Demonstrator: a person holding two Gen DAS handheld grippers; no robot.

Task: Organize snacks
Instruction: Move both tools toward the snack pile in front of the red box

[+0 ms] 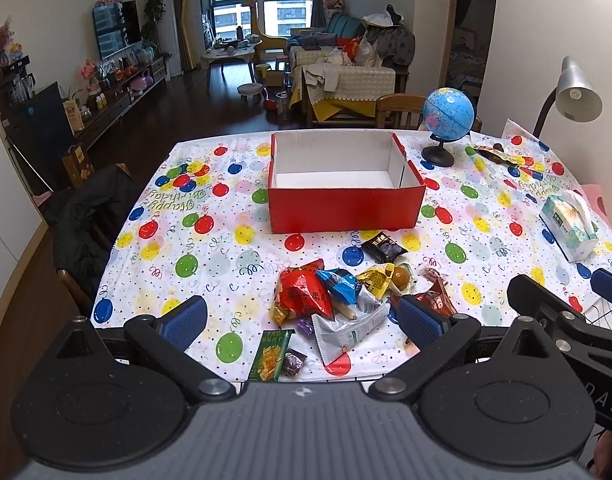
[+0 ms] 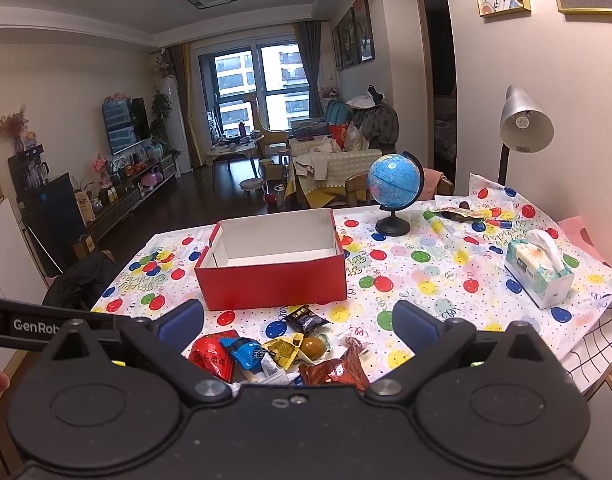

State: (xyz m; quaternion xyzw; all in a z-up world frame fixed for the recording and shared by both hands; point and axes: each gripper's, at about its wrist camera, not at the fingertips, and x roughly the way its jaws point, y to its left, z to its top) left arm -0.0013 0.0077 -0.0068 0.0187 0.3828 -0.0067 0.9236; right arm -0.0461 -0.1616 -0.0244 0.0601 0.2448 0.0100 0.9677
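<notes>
A table under a balloon-print cloth [image 1: 233,216] carries a red cardboard box [image 1: 346,208], open-topped, its long axis running across the view. Nothing stands between it and the snack pile [image 1: 338,296] just in front. A globe [image 1: 448,114] and tissue pack [image 1: 570,224] sit to the right. The left gripper [image 1: 301,320] and right gripper [image 2: 297,326] hang spread wide, holding nothing.

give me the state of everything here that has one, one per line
red box: open on top, empty
snack pile: loose on the tablecloth, in front of the box, none packed
black snack packet: sealed, lying apart from the pile
tissue pack: opened, a tissue sticking out
desk lamp: off
left gripper: fingers open, holding nothing
right gripper: fingers open, holding nothing
</notes>
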